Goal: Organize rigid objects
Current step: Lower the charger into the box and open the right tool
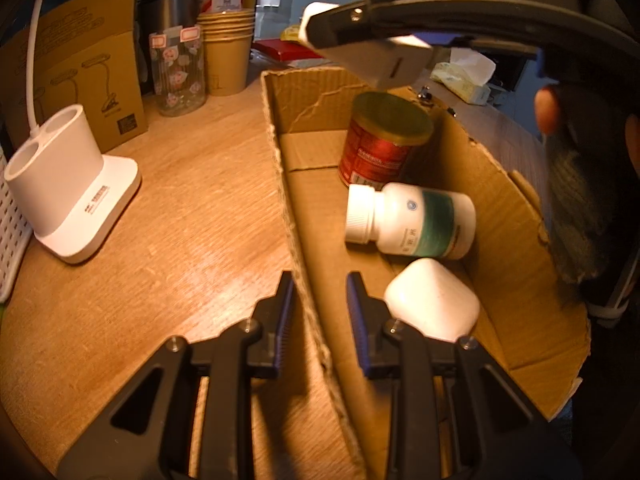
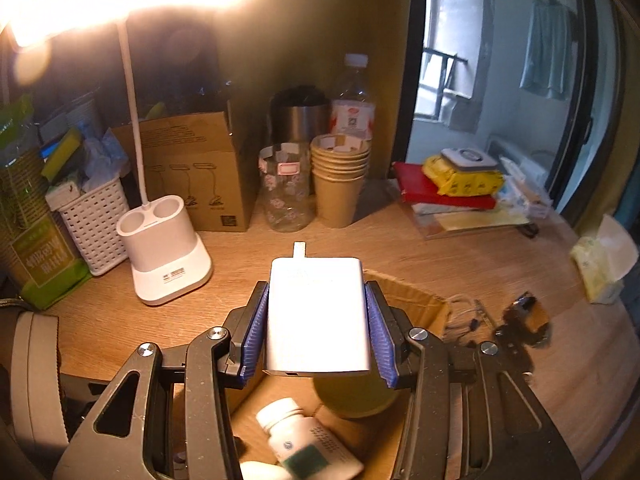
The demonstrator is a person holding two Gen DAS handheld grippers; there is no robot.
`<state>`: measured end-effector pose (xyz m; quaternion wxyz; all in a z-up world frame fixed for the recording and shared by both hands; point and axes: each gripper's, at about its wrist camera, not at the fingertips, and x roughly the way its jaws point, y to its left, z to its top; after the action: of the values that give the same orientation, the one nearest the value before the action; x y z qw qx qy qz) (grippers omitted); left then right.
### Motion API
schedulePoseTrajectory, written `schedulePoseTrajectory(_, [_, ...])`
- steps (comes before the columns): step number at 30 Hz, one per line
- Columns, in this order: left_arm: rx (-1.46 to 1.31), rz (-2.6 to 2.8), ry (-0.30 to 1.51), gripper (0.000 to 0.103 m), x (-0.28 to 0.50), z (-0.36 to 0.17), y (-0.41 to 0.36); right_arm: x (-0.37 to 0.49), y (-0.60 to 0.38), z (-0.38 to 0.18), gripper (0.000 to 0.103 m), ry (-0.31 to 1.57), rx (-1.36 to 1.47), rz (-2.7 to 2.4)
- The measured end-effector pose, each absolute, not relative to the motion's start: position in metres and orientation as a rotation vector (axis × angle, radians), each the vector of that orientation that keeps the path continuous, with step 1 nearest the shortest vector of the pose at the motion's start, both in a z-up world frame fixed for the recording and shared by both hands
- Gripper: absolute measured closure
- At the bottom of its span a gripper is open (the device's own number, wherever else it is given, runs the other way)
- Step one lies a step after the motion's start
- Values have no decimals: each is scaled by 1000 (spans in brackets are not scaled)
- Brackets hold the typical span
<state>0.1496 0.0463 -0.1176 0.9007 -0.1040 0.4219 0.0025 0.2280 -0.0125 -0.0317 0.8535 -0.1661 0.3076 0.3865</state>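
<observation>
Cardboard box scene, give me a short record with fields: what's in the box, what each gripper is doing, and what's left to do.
box: cardboard box, open top, on the wooden desk
inside: red can upright; white pill bottle on its side; white rounded object
left gripper: shut on the box's near wall
right gripper: shut on a silver power bank, above the box
remaining: power bank not yet in the box

Three things are counted in one cardboard box (image 1: 516, 216) ahead of the left tool (image 1: 320, 300): one red can (image 1: 380, 148), one white pill bottle (image 1: 408, 220) and one white case (image 1: 434, 300). One silver charger (image 2: 318, 312) is counted between the right tool's (image 2: 318, 320) pads. Beyond it on the bench (image 2: 248, 248), one cup stack (image 2: 340, 176) and one glass jar (image 2: 286, 188) are counted.
</observation>
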Motion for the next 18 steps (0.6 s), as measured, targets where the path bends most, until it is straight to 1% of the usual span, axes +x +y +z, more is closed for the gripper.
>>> schedulePoseTrajectory(11, [-209, 0, 871, 75, 149, -117, 46, 239, 0, -46, 54, 765, -359, 858])
schedulePoseTrajectory(18, [-209, 0, 871, 75, 149, -117, 46, 244, 3, -51, 54, 801, -372, 841])
